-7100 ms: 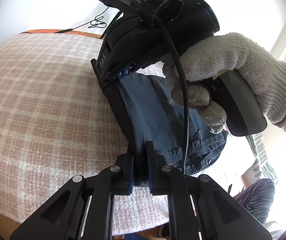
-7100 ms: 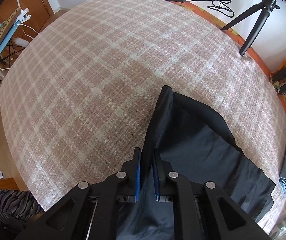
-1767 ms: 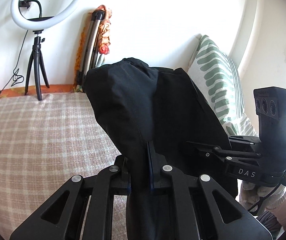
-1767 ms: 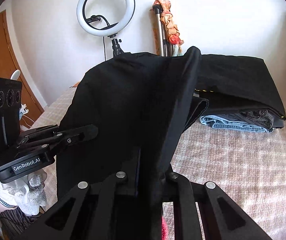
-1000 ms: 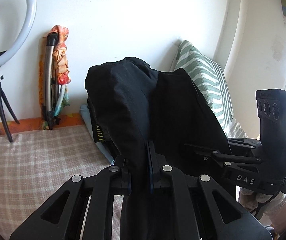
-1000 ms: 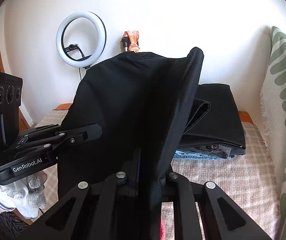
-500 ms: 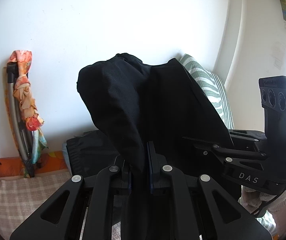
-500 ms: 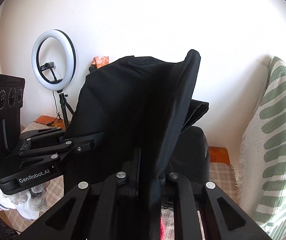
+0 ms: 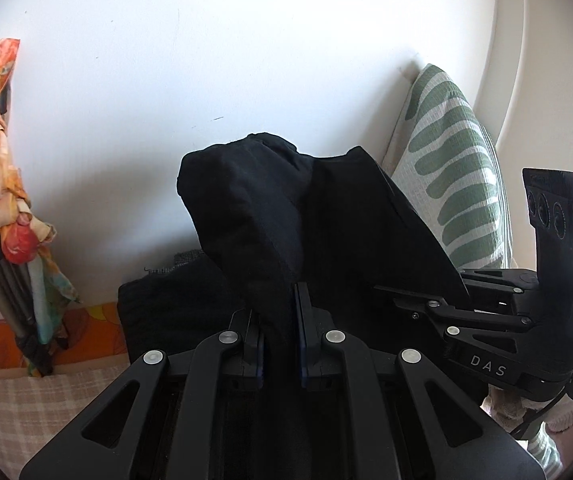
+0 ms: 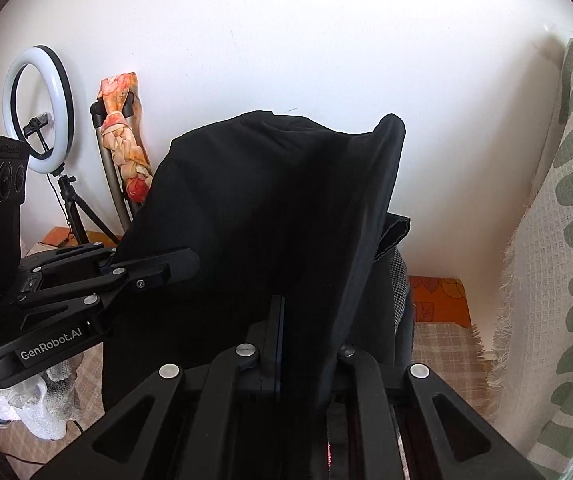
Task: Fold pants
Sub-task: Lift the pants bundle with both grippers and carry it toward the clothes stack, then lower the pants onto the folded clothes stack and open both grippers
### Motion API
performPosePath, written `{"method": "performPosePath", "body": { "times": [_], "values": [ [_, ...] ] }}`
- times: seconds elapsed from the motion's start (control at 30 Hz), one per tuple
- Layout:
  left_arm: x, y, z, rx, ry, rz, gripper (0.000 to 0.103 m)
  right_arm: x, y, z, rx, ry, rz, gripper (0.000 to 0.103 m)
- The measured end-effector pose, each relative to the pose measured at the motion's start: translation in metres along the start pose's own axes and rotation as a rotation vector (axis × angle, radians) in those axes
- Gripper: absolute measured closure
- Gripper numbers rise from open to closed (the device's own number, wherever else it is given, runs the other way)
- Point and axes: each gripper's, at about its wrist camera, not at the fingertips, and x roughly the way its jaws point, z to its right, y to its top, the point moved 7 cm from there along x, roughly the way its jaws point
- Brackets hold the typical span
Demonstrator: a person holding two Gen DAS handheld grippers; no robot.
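The folded black pants hang in the air between my two grippers, draped over the fingers. My left gripper is shut on one edge of the pants. My right gripper is shut on the other edge of the pants. Each gripper shows in the other's view: the right one at the right, the left one at the left. Just beyond the held pants lies a stack of folded dark clothes against the wall, partly hidden.
A green-striped white pillow leans at the right, also in the right wrist view. A ring light on a tripod and a folded stand wrapped in orange cloth stand at the wall. The checked bed cover lies below.
Both grippers have carried the pants from the middle of the bed towards the wall corner. In the last second the stack of folded clothes has come close and the ring light has slid left.
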Motion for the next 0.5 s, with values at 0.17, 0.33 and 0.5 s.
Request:
{"method": "performPosePath", "body": {
  "times": [0.17, 0.33, 0.5],
  "values": [
    [0.011, -0.003, -0.009, 0.012, 0.059, -0.038, 0.091, 0.011, -0.013, 0.019, 0.015, -0.084, -0.032, 0.074],
    [0.011, -0.002, -0.025, -0.007, 0.133, -0.051, 0.087, 0.008, -0.019, 0.032, 0.006, -0.176, -0.047, 0.063],
    [-0.002, 0.004, -0.040, -0.022, 0.190, -0.031, 0.077, 0.000, -0.022, 0.033, -0.009, -0.213, -0.039, 0.056]
  ]
}}
